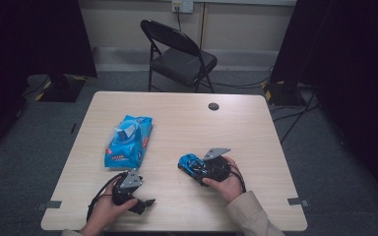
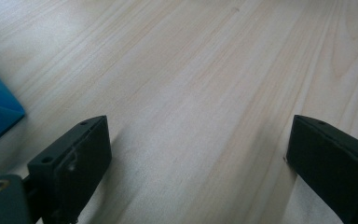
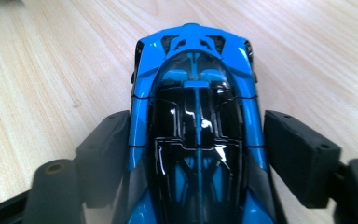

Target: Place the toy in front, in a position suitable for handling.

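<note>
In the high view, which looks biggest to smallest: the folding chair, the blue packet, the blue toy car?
1. folding chair, though it stands farther from the camera
2. blue packet
3. blue toy car, partly hidden by the right gripper

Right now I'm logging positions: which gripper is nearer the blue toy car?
Right. The right gripper has its jaws on either side of the blue toy car; the left gripper sits apart, nearer the table's front edge.

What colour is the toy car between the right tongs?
Bright blue body with a glossy black roof and a blue centre stripe on the toy car; the right gripper view shows it best.
</note>
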{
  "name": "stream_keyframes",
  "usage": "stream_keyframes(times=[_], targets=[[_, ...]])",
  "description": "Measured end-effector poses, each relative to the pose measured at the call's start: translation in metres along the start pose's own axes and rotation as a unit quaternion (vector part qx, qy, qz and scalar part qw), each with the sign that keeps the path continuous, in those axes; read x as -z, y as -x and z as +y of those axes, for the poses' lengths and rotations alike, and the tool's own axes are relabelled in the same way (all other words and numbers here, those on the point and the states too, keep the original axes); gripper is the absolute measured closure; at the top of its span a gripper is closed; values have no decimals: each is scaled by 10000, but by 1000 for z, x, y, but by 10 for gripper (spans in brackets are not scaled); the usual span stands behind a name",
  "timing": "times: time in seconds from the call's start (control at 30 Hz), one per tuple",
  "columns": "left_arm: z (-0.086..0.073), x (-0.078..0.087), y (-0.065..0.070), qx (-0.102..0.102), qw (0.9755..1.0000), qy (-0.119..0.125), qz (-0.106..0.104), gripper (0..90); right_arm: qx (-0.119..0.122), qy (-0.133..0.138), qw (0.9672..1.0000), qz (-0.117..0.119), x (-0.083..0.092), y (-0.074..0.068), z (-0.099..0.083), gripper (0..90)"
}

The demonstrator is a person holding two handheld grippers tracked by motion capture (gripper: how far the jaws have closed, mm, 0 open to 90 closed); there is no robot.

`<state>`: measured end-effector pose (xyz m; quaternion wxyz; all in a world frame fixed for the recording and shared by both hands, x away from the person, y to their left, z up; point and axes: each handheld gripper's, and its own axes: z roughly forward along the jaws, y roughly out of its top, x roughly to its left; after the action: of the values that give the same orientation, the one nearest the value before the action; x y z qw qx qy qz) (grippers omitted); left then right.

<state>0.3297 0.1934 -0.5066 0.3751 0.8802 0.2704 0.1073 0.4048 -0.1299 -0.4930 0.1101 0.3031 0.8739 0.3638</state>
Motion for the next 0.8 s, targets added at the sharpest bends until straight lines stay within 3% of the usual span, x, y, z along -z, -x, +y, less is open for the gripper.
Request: stream_keyframes(times=[0.47,0.57,0.73,0.8], targets=[[0,0,0,1,10000,6,-6,59,-264,129,9996,-43,22,0,-17,181],[0,0,0,0,10000,-1,1,59,-305,128,9993,-143,22,-1,-25,150],[0,0,0,0,10000,2,2,59,-440,83,9989,-107,22,-1,-35,151],[0,0,0,0,10000,6,-6,59,-353,102,9992,-140,22,-2,-38,148]])
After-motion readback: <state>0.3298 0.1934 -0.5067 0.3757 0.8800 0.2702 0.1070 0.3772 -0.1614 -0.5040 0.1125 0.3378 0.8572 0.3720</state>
